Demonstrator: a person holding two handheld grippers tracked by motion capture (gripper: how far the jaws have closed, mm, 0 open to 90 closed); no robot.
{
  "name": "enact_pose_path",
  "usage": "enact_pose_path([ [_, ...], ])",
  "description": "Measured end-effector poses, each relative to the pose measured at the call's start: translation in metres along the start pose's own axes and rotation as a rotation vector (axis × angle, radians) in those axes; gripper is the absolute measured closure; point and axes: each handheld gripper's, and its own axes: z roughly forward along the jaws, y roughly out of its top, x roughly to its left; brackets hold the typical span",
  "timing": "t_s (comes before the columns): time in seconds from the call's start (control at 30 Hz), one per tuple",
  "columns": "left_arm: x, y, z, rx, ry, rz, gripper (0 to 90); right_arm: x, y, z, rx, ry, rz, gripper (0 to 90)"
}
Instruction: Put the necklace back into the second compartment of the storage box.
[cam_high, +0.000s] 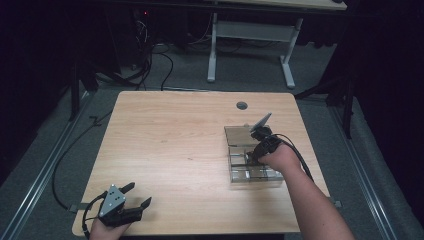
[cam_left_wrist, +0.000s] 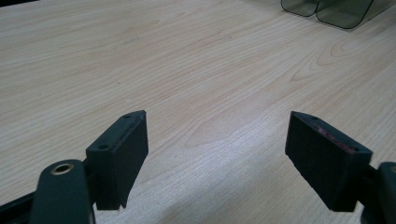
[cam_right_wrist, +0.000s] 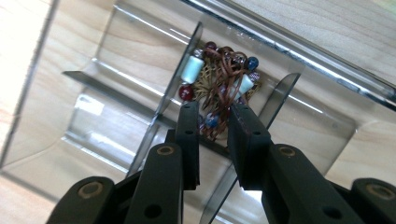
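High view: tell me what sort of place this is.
Probably a lab or workshop set up for recording. A bare wooden table stands on grey carpet, cables trail across the floor behind it, and another desk frame stands beyond in a darkened room.

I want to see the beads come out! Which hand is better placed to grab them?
The right one, probably. The right gripper already reaches into the clear box, its jaws either side of the beaded cord. The left gripper rests far away at the table's near edge.
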Motion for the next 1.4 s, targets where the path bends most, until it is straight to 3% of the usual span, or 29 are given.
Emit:
enact_pose_path([
  [0.4, -0.001, 0.001, 0.002, 0.003, 0.003, 0.012, 21.9, 0.008, -0.020, -0.025, -0.027, -0.005, -0.001, 69.6],
  [0.8, -0.001, 0.001, 0.003, 0.007, 0.002, 0.011, 21.9, 0.013, -0.036, -0.026, -0.034, 0.011, 0.007, 68.4],
  [1.4, -0.001, 0.001, 0.004, 0.011, -0.001, 0.009, 21.9, 0.019, -0.078, -0.036, -0.046, 0.024, 0.027, 72.6],
])
